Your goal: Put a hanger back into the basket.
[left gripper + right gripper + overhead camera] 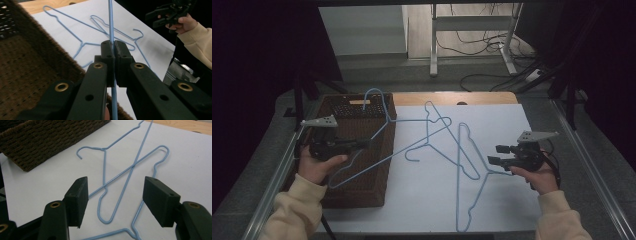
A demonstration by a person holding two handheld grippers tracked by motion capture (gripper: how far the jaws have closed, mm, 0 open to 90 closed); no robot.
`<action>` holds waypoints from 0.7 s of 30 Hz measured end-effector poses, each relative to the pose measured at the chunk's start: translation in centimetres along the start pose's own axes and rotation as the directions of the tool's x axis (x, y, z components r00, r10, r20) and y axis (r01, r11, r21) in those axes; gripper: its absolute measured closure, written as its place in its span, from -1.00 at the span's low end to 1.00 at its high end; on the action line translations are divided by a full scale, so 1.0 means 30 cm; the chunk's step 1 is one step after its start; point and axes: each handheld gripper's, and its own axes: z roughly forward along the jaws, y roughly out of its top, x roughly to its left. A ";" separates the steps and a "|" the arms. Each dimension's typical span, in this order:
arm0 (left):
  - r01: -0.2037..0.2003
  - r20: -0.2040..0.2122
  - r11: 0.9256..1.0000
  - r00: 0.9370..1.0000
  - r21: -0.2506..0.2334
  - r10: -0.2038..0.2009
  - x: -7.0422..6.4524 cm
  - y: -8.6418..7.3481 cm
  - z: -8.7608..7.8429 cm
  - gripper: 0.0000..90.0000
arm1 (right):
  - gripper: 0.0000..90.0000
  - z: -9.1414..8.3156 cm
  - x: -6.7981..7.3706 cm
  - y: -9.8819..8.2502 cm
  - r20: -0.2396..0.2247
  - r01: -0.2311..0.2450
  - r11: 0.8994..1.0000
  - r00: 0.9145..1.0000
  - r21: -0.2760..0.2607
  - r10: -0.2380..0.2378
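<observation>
The near end of the thin blue wire hanger (111,30) clamped in the left gripper (114,51) is cut off by the bottom edge of the left gripper view, and part of its wire is hidden between the pressed black jaws. The dark brown woven basket (32,72) is cropped at that view's left edge. In the right gripper view, the nearest blue wire hanger (135,225) on the white table (190,165) is cut off at the bottom edge.

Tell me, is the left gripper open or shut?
Shut: the left gripper clamps the wire of a blue hanger over the basket.
</observation>
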 end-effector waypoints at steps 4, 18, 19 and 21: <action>0.013 -0.015 1.000 1.000 -0.014 -0.013 0.022 0.000 -0.023 0.94 | -0.17 0.003 0.001 -0.001 0.002 0.002 1.000 1.000 0.006 -0.002; 0.095 -0.080 0.991 0.992 -0.093 -0.102 0.156 -0.054 -0.143 0.94 | -0.17 0.007 0.002 -0.004 0.006 0.005 1.000 1.000 0.015 -0.005; 0.101 -0.086 0.990 0.990 -0.101 -0.110 0.165 -0.059 -0.155 0.94 | -0.17 0.007 0.002 -0.004 0.007 0.005 1.000 1.000 0.017 -0.005; 0.104 -0.090 0.989 0.989 -0.109 -0.114 0.174 -0.065 -0.166 0.94 | -0.17 0.008 0.002 -0.004 0.007 0.005 1.000 1.000 0.017 -0.005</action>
